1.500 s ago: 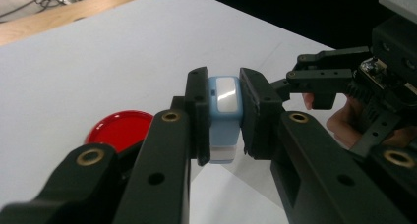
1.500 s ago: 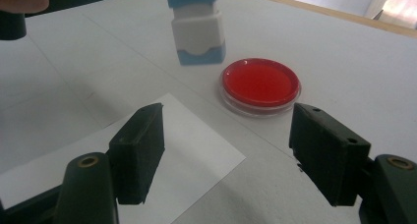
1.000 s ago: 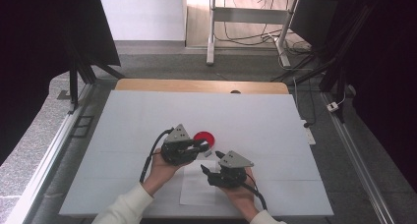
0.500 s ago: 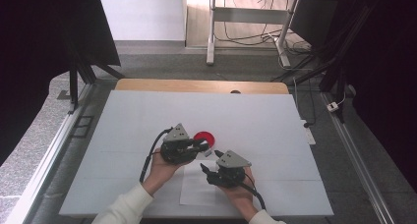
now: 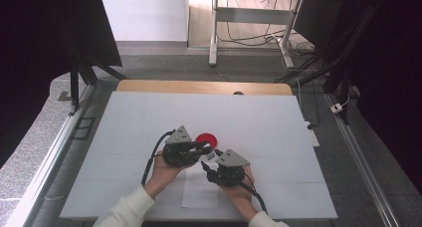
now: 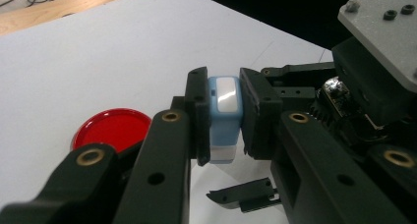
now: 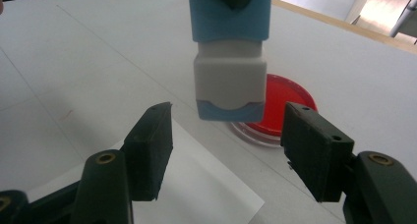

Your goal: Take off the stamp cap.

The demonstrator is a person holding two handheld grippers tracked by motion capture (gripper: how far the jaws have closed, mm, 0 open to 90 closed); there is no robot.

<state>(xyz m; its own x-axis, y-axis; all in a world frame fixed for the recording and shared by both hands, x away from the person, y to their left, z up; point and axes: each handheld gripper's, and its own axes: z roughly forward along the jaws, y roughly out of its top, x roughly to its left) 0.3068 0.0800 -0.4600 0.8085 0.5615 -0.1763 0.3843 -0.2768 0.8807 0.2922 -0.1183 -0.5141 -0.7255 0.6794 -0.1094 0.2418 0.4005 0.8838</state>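
Note:
My left gripper (image 6: 223, 118) is shut on a small blue device (image 6: 223, 111) with a pale window, and holds it above the table. In the right gripper view the device (image 7: 230, 62) hangs down with its grey, blue-tipped cap lowest. My right gripper (image 7: 231, 145) is open. Its jaws have just been closing, and they flank the cap without touching it. In the high view both grippers meet near the table's front middle, the left gripper (image 5: 208, 148) above the right gripper (image 5: 205, 166). A red round dish (image 5: 206, 139) lies just behind them.
A white sheet of paper (image 5: 200, 189) lies on the white table top (image 5: 278, 132) under the right gripper, near the front edge. The red dish (image 7: 282, 103) sits just past the paper's corner. Black frames and cables stand beyond the table's far wooden edge (image 5: 199, 86).

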